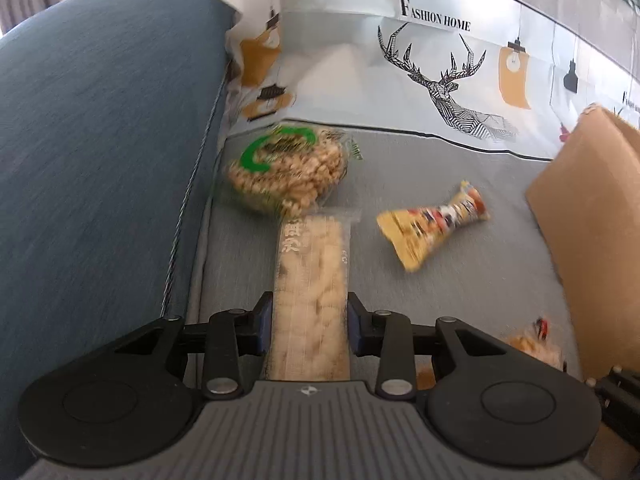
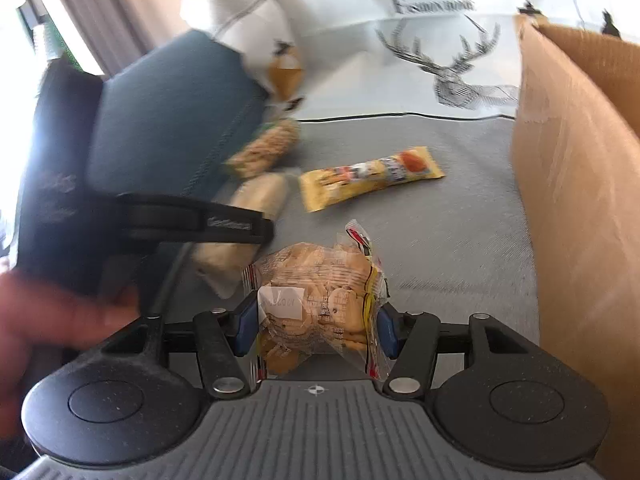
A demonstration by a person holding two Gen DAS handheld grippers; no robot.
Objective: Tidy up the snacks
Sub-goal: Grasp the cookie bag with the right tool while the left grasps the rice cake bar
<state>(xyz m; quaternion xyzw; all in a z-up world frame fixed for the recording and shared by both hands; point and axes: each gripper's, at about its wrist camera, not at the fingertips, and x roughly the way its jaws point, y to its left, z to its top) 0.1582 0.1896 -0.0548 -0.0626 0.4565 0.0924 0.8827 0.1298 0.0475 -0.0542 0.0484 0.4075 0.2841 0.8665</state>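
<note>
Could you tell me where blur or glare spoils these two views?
Left wrist view: the round green-labelled snack bag and the yellow wrapper are motion-smeared. Right wrist view: the other black handheld gripper is streaked, and window glare whites out the left edge.

"FASHION HOME" printed in black on the deer-print cloth (image 1: 434, 20), above the antlers; same wording repeats at the right edge, cut off. White characters on the long clear snack pack (image 1: 310, 276), blurred, unreadable. White sticker on the biscuit bag (image 2: 320, 300) has faint print, illegible. Yellow wrapper (image 1: 434, 222) print too blurred.
</note>
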